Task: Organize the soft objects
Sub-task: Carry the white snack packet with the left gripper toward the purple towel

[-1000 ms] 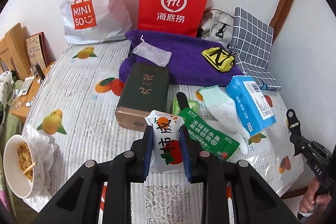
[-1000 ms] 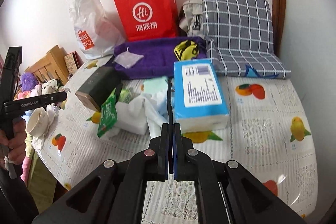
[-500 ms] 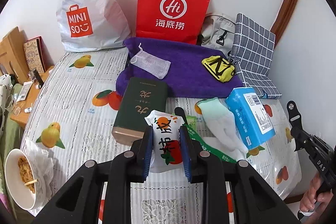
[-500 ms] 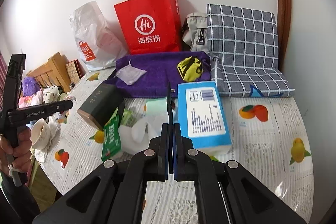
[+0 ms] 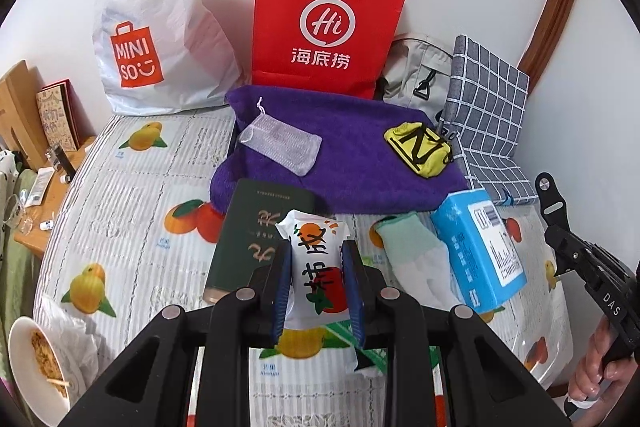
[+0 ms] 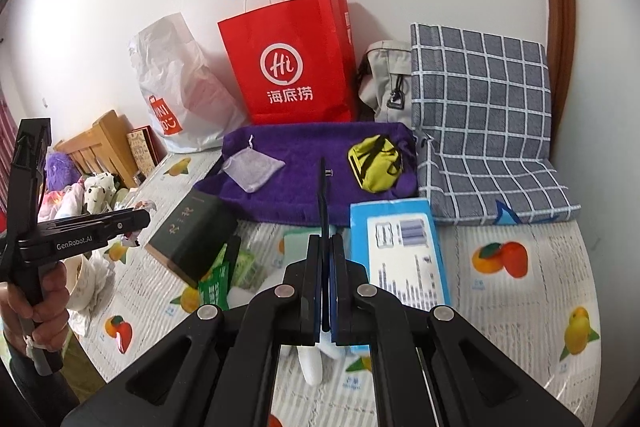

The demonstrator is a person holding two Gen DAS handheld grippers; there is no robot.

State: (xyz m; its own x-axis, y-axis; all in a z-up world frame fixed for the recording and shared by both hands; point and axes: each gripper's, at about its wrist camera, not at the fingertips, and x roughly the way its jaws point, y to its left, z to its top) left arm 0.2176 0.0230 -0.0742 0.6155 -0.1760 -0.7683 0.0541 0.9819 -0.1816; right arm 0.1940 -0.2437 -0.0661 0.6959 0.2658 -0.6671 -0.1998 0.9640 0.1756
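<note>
Now the left tool [image 5: 317,281] is gripping the white snack packet [image 5: 316,275] upright above the counter's [image 5: 132,195] near edge, purple towel [image 5: 360,163] lying straight ahead toward the far edge, while the right tool [image 6: 325,291] is pinching a thin black strip [image 6: 322,195].

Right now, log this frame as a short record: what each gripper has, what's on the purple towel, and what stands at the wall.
left gripper: shut on white snack packet
right gripper: shut; a thin dark strip stands up between its fingers, nature unclear
on purple towel: mesh pouch, yellow pouch
at wall: red paper bag, white plastic bag
beside towel: green box, blue tissue pack
</note>
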